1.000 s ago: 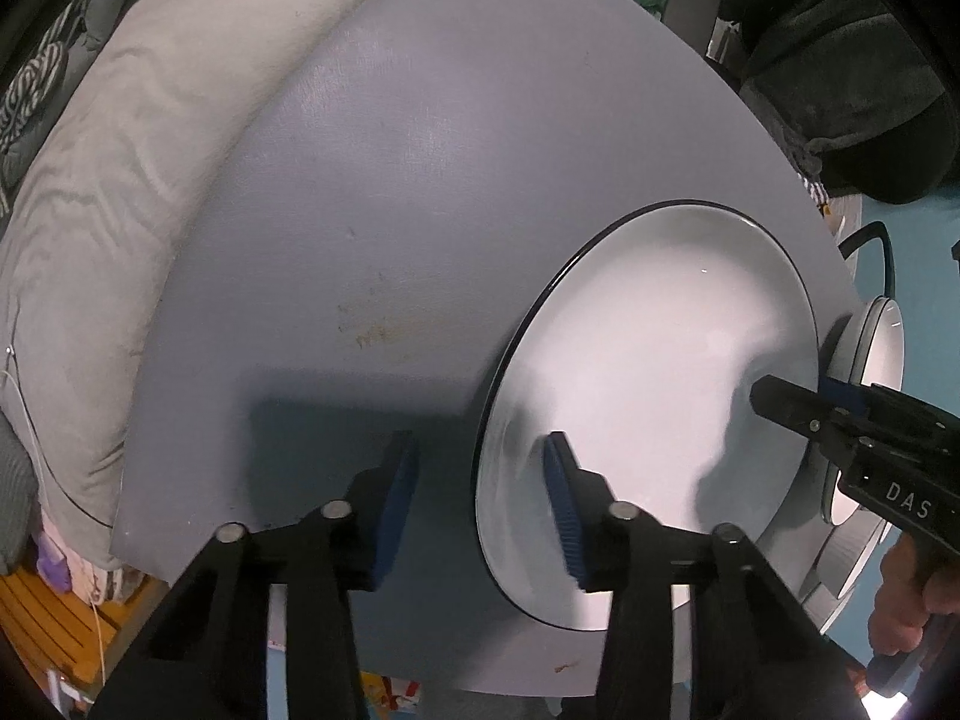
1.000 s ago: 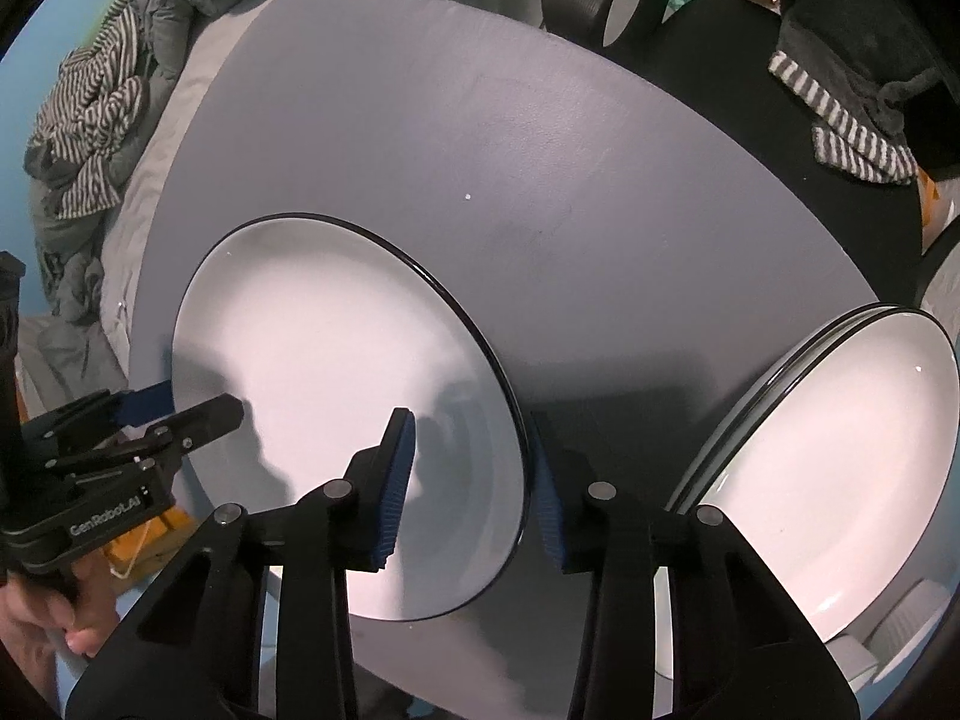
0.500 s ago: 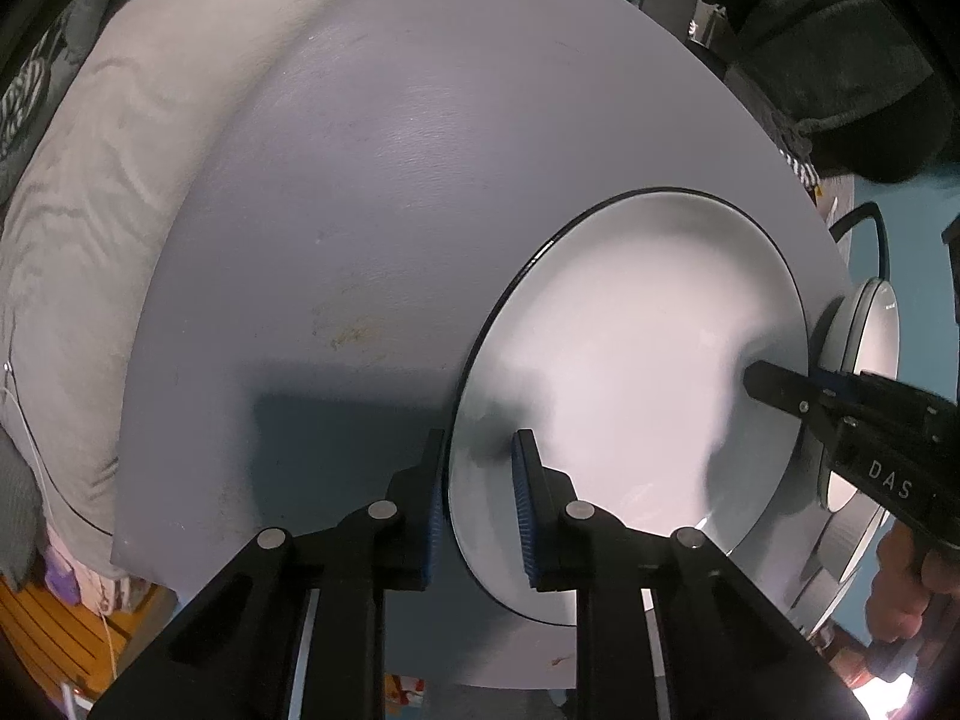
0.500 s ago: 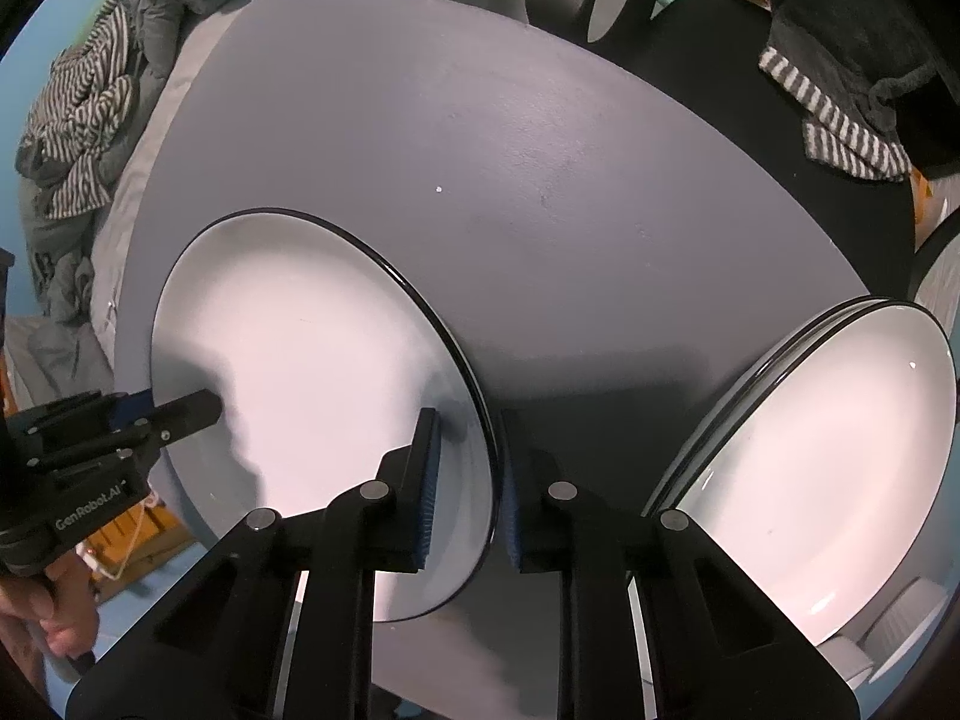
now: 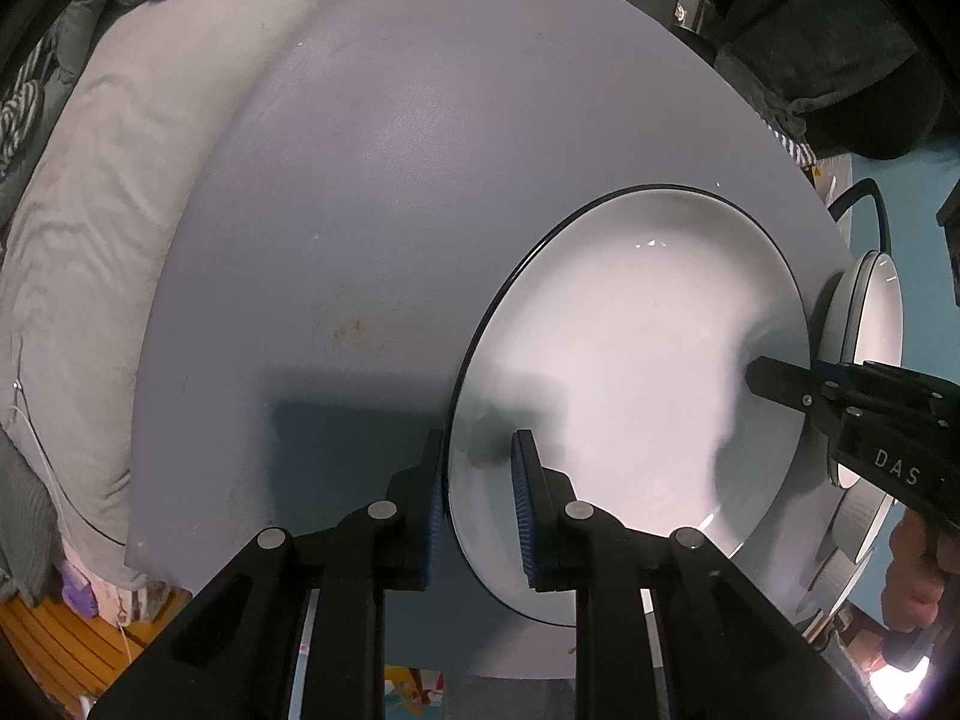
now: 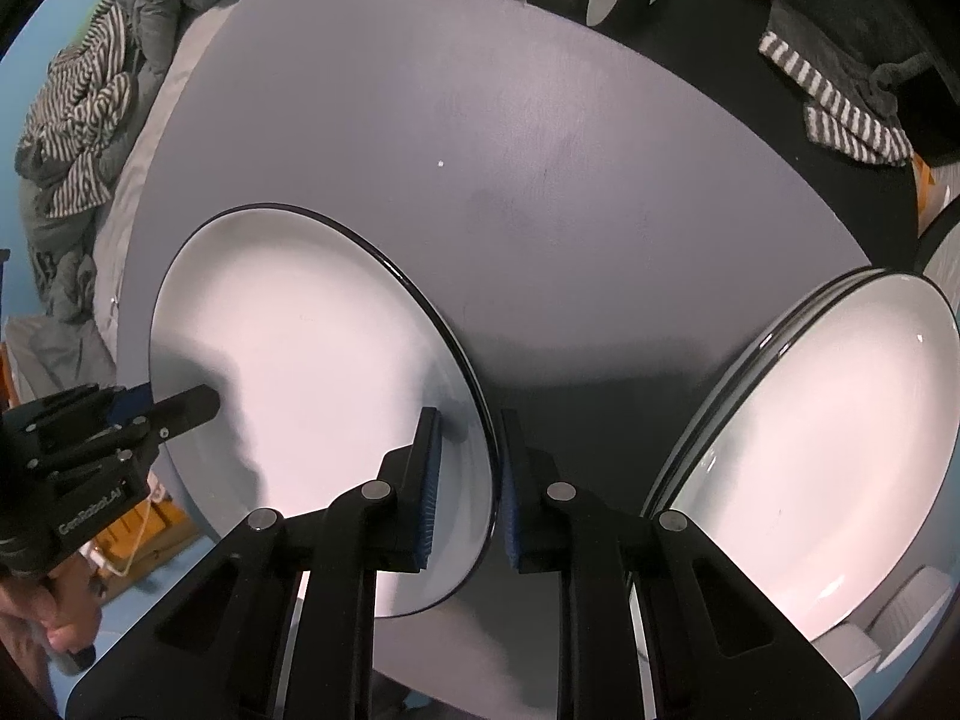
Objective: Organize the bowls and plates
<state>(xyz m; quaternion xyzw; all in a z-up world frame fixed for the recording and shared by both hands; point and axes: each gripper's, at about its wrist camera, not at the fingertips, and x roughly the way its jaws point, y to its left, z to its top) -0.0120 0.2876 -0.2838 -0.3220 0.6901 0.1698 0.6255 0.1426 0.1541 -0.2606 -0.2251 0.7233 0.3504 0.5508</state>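
A white plate with a black rim (image 5: 630, 372) (image 6: 312, 348) lies on the round grey table (image 5: 390, 180) (image 6: 510, 150). My left gripper (image 5: 478, 444) points down and is shut on the plate's left rim, one blue pad outside it and one inside. My right gripper (image 6: 471, 420) is shut on the opposite rim the same way. Each view shows the other gripper at the far rim: the right gripper (image 5: 780, 381) and the left gripper (image 6: 180, 411). A stack of similar white plates (image 6: 828, 432) (image 5: 876, 312) sits at the table's right edge.
Grey bedding (image 5: 90, 180) borders the table on the left, with striped clothing (image 6: 78, 120) heaped on it. A dark chair with a striped cloth (image 6: 840, 114) stands behind. A pale ribbed dish (image 6: 864, 654) shows under the stack. A hand (image 5: 918, 588) holds the right gripper.
Both grippers went from wide open astride the plate's rims to shut on them. The hands have hardly moved and the plate stays in place.
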